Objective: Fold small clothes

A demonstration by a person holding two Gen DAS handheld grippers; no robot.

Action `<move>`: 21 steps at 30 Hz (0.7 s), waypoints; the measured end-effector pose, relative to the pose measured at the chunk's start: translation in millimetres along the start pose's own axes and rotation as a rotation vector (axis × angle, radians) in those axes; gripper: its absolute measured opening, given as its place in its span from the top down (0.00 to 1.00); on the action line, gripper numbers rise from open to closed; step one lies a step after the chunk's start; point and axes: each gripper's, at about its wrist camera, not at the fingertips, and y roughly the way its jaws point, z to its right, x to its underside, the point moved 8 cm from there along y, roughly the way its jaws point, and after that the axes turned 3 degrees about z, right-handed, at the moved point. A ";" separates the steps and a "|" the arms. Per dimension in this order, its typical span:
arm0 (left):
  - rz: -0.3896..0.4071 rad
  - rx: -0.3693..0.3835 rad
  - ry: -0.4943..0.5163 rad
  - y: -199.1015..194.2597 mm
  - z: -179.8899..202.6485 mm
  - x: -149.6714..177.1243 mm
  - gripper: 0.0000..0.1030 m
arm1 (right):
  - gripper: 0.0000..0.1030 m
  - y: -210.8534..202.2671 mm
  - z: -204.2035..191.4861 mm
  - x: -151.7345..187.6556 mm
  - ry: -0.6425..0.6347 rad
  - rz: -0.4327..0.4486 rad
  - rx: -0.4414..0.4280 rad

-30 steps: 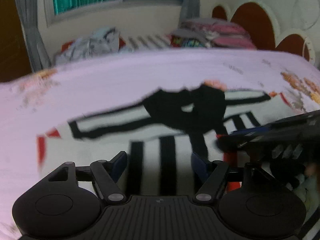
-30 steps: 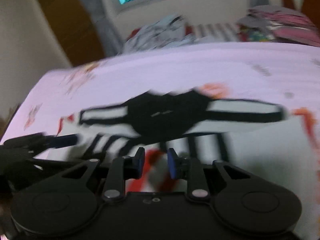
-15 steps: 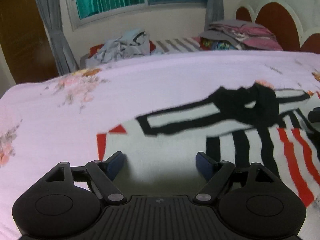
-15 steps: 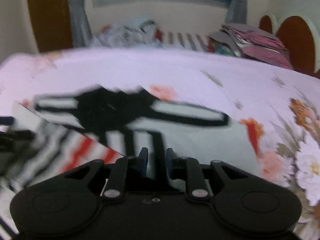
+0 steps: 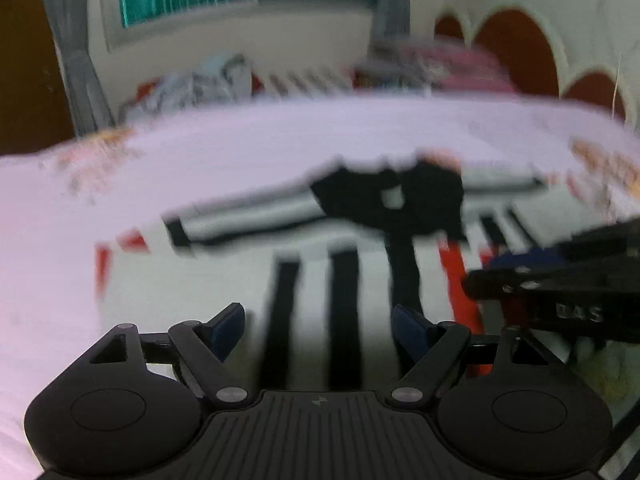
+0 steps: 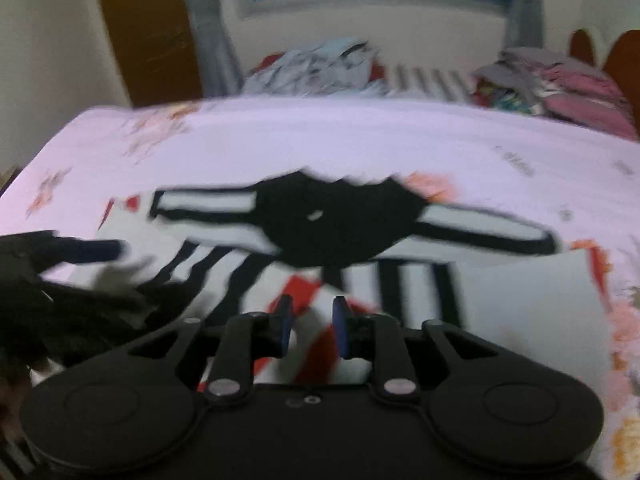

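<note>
A small striped garment (image 5: 344, 280) lies spread flat on the bed (image 5: 240, 148), near its front edge, on a pale pink sheet with flower prints. The cloth is white with black stripes along the body, some red stripes at one side, a black collar patch and short sleeves edged in black. It looks thin, light and soft (a jersey knit, I think), so it should bend easily and may slip or wrinkle when dragged. A good hold would be at a hem corner or a sleeve edge.

The left gripper (image 5: 318, 322) has just been opening; its jaws stand wide apart above the stripes, empty. The right gripper (image 6: 312, 322) has its jaws nearly together, a narrow gap between them, nothing pinched there.
</note>
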 end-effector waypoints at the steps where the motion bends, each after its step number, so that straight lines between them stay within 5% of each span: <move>1: 0.014 -0.013 -0.012 -0.7 0.6 4.8 0.22 | 0.84 2.3 5.9 4.2 -0.001 -0.003 0.025; 5: 0.093 -0.072 -0.109 -41.1 -27.0 15.3 0.22 | 0.90 -21.7 38.4 7.0 0.044 0.035 0.138; 7: 0.139 -0.091 -0.133 -62.5 -45.6 28.7 0.22 | 0.81 -48.5 49.4 11.4 0.085 0.093 0.124; 10: 0.067 -0.146 -0.092 -57.6 -60.7 56.6 0.22 | 0.82 -63.7 48.2 29.9 0.132 0.102 0.073; 12: 0.082 -0.126 -0.103 -56.1 -66.7 67.1 0.22 | 0.85 -47.4 50.8 50.0 0.083 0.026 0.145; 16: 0.061 -0.143 -0.100 -62.5 -67.3 60.8 0.22 | 0.86 -49.9 49.2 47.1 0.069 0.053 0.183; 21: 0.132 -0.091 -0.063 -79.2 -39.5 46.1 0.22 | 0.82 -66.7 23.8 41.5 0.034 0.107 0.141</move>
